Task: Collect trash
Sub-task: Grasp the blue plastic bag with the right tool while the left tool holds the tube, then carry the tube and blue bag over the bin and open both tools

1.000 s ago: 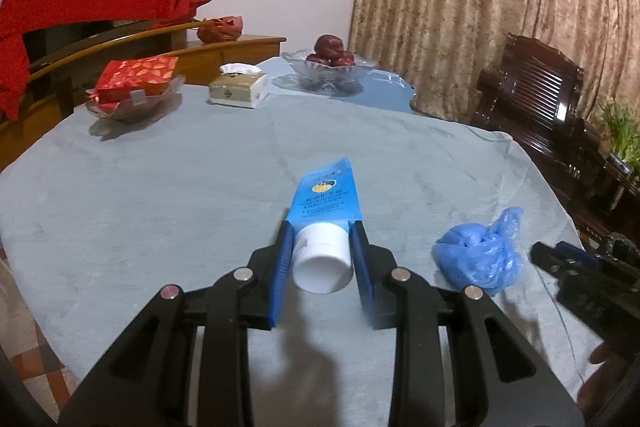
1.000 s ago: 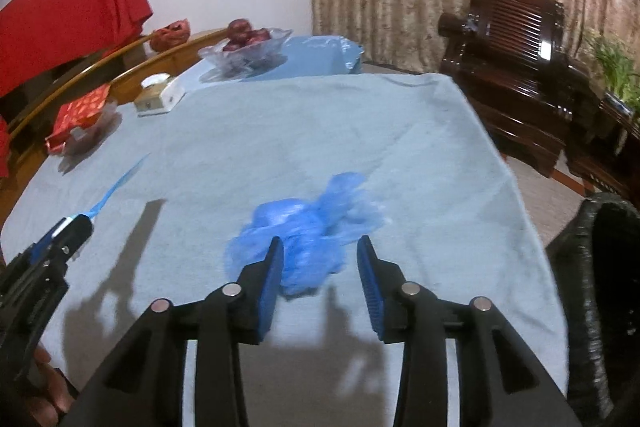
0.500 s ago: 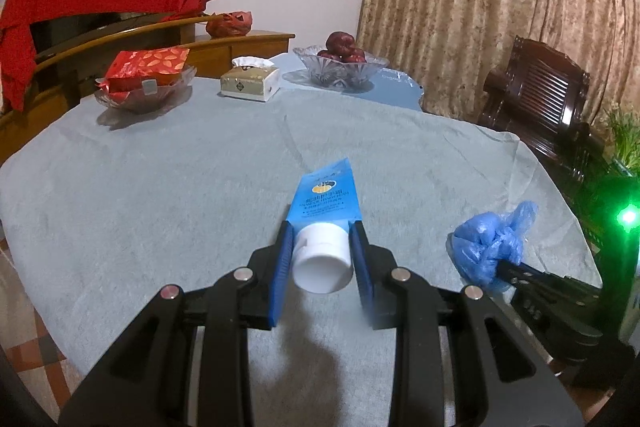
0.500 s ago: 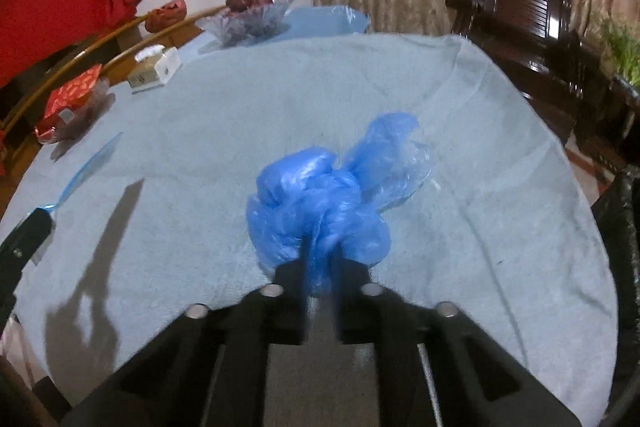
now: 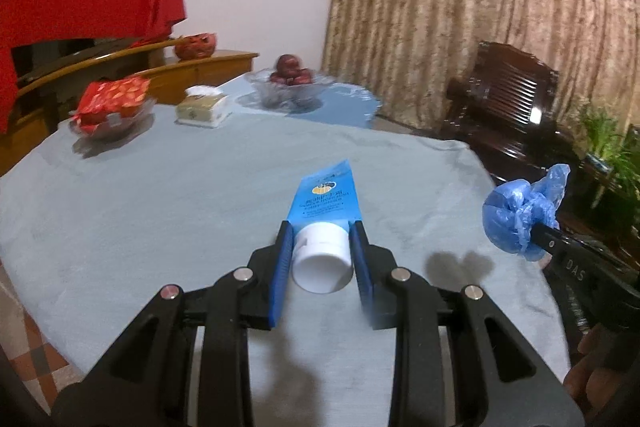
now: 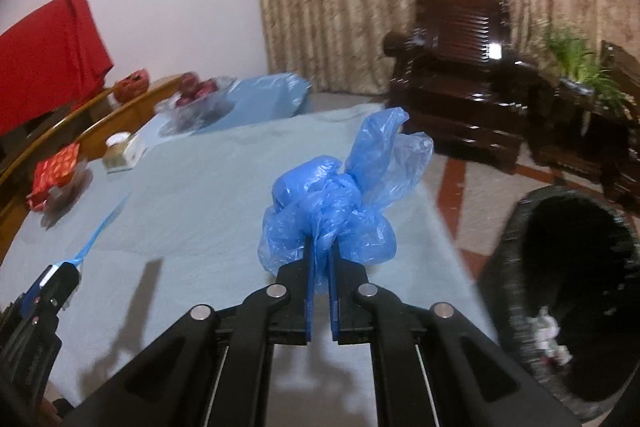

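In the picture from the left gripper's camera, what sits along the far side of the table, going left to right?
Red packet in a glass dish → tissue box → glass bowl of dark red fruit.

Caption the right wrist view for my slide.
Right tool shut on crumpled blue bag, beside open black bin.

We stood in a home's dining room: a cloth-covered table (image 5: pixel 160 195), a fruit bowl (image 5: pixel 290 89), heavy curtains (image 5: pixel 460 7), a carved wooden armchair (image 6: pixel 460 67).
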